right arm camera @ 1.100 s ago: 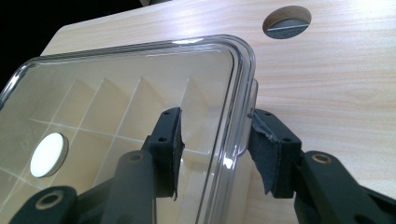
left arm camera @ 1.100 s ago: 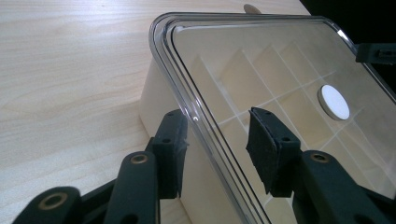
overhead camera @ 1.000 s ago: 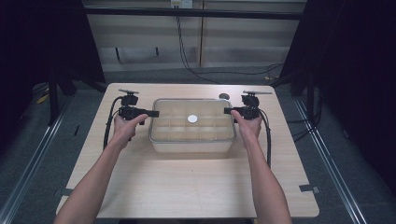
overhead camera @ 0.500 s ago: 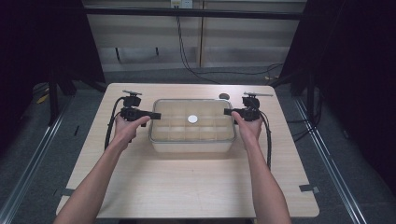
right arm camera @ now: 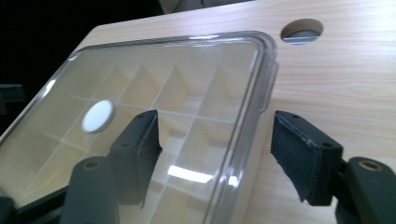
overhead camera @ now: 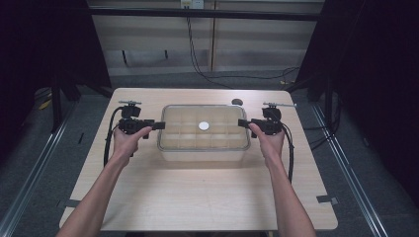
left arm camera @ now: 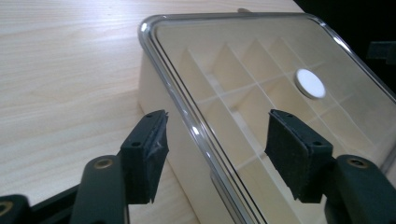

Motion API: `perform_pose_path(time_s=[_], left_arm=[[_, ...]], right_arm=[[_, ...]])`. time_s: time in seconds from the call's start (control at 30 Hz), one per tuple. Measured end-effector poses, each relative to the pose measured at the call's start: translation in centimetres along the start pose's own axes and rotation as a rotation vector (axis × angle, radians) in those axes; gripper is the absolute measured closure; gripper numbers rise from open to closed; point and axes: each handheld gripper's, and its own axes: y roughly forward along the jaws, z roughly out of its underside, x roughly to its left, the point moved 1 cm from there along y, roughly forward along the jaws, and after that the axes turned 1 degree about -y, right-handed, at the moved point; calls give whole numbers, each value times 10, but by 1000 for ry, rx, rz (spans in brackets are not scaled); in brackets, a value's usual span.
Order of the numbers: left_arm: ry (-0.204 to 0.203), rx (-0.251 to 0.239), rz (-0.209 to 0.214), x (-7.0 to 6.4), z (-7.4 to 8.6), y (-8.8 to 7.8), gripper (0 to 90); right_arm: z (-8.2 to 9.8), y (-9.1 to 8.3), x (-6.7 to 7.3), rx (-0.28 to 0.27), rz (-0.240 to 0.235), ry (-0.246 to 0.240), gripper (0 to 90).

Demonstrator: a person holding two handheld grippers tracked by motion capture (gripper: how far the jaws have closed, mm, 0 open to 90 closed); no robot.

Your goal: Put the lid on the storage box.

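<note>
A cream box (overhead camera: 202, 153) with inner dividers sits mid-table under a clear lid (overhead camera: 217, 114) that bears a white disc (overhead camera: 203, 126). My left gripper (overhead camera: 159, 125) is at the box's left end and my right gripper (overhead camera: 242, 123) at its right end. In the left gripper view the left gripper (left arm camera: 217, 144) straddles the lid's rim (left arm camera: 187, 116), and its pads (left arm camera: 147, 149) stand clear of it. The right gripper (right arm camera: 215, 140) likewise has the lid's edge (right arm camera: 259, 88) between its pads (right arm camera: 299, 149) without touching. Both pairs of jaws have just been opening.
A round cable hole (overhead camera: 237, 102) lies in the wooden tabletop (overhead camera: 197, 197) behind the box's right corner. Cables trail from both grippers along the forearms. Dark floor and rails surround the table; the near half of the tabletop is bare wood.
Both grippers' jaws have spread apart at the lid's ends, and both hands have drawn slightly outward and back from the box. The box and lid stay in place.
</note>
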Motion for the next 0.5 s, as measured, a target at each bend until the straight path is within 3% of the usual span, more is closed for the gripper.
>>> perform_pose_path(time_s=[0.13, 0.17, 0.27, 0.37, 0.5], left_arm=[[35, 13, -17, -8, 7, -7, 424], [50, 4, 2, -11, 11, -15, 424], [81, -11, -16, -15, 15, -22, 445], [113, -19, -6, -19, 24, -31, 465], [139, -40, -11, -21, 40, -42, 492]], right_arm=[[5, -13, 9, -19, -17, -40, 317], [7, -17, 12, -22, -12, -64, 323], [11, -26, 16, -38, -35, -73, 328], [19, -37, 18, -34, -64, -88, 374], [32, -48, 20, -36, -61, -103, 377]])
